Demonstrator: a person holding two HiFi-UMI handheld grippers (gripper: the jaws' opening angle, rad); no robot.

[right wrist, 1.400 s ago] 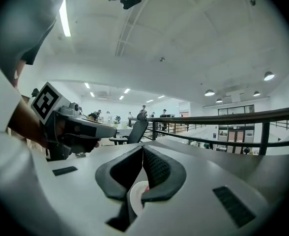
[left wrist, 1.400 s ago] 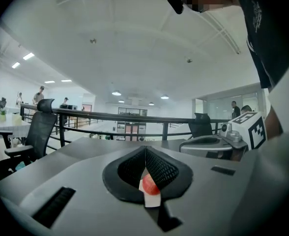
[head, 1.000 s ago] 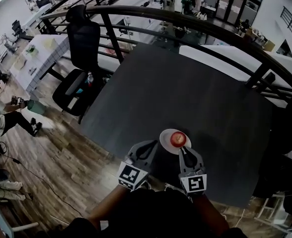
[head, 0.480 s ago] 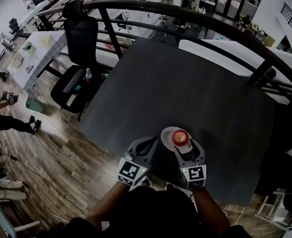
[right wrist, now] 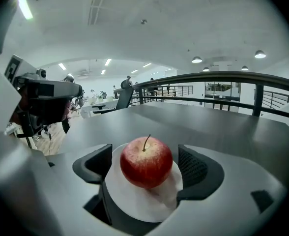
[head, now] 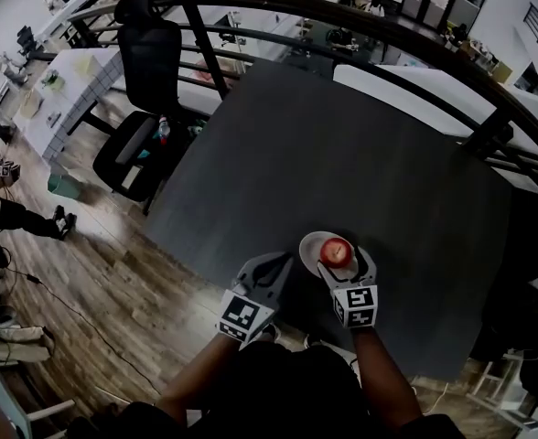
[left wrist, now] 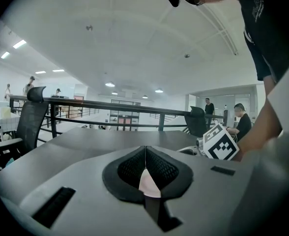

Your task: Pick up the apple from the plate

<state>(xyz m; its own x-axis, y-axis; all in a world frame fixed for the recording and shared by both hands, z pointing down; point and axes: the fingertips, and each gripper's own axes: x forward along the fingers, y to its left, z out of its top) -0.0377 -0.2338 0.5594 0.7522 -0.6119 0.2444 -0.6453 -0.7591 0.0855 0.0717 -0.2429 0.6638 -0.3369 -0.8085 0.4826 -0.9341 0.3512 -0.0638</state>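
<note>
A red apple (right wrist: 146,162) (head: 335,251) with a stem stands on a small white plate (right wrist: 139,200) (head: 312,246) near the front edge of the dark table (head: 342,172). My right gripper (right wrist: 145,167) (head: 341,263) is low over the plate, its jaws opening wide on either side of the apple, with gaps between the pads and the fruit. My left gripper (left wrist: 145,167) (head: 271,268) hangs to the left of the plate, jaws together, nothing in them.
A black office chair (head: 145,80) stands at the table's far left corner. A curved black railing (head: 360,26) runs behind the table. Wooden floor (head: 95,273) lies to the left, with people and white desks (head: 68,90) beyond.
My right gripper has dropped and moved forward to the plate, and its jaws have spread from shut to wide around the apple. The left gripper has sunk slightly.
</note>
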